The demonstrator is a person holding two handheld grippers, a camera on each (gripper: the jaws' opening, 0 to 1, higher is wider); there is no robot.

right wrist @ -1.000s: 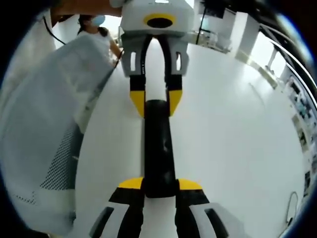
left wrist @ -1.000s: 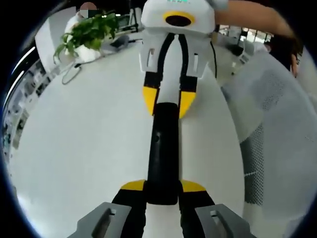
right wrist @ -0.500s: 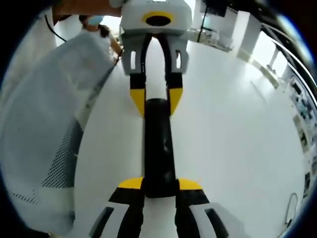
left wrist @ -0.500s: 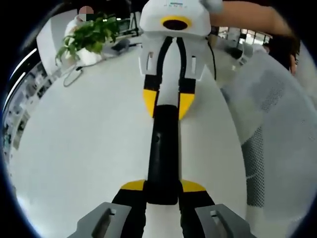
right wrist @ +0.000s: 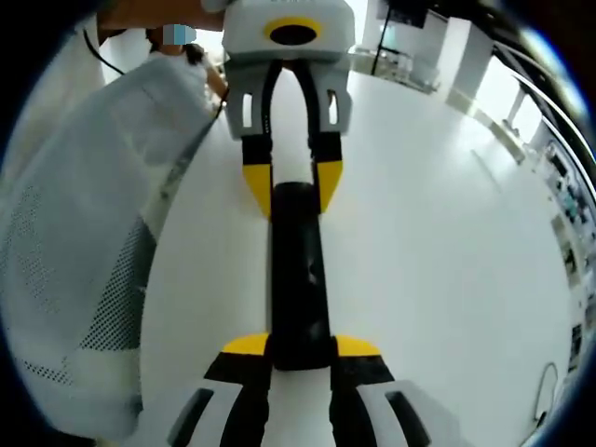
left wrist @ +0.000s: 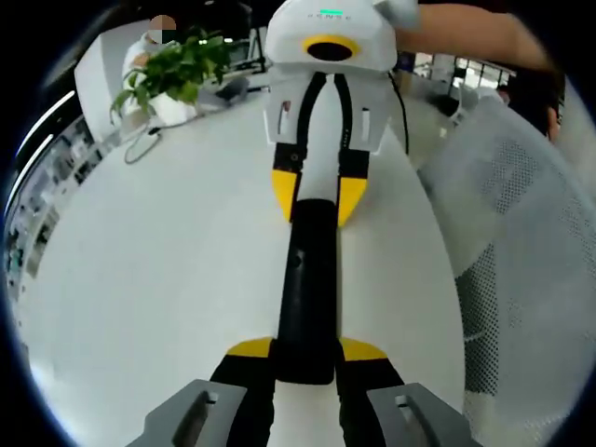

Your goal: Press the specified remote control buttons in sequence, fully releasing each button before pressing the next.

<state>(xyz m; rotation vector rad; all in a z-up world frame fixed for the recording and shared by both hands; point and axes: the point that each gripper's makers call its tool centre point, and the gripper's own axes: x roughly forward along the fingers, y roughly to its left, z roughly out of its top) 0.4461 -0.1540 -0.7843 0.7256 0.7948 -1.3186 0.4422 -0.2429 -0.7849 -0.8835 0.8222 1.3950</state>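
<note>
A long black remote control (left wrist: 305, 289) lies lengthwise above the white table (left wrist: 168, 279), held at both ends. My left gripper (left wrist: 305, 350) is shut on its near end, yellow tips on either side. From the top of the left gripper view, my right gripper (left wrist: 317, 198) faces it, shut on the far end. In the right gripper view the same remote (right wrist: 298, 279) runs up from my right gripper (right wrist: 300, 346) to my left gripper (right wrist: 293, 191). A small button shows on the remote's side; its button face is turned away.
A potted green plant (left wrist: 172, 70) and a looped cable (left wrist: 140, 149) sit at the table's far left. A white mesh chair (left wrist: 521, 242) stands close along one table edge, also seen as the chair (right wrist: 84, 233). A person's arm (left wrist: 466, 28) reaches over the right gripper.
Both views have shifted slightly and the mesh chair looms a little larger. The remote stays held at both ends, with the two grippers the same distance apart.
</note>
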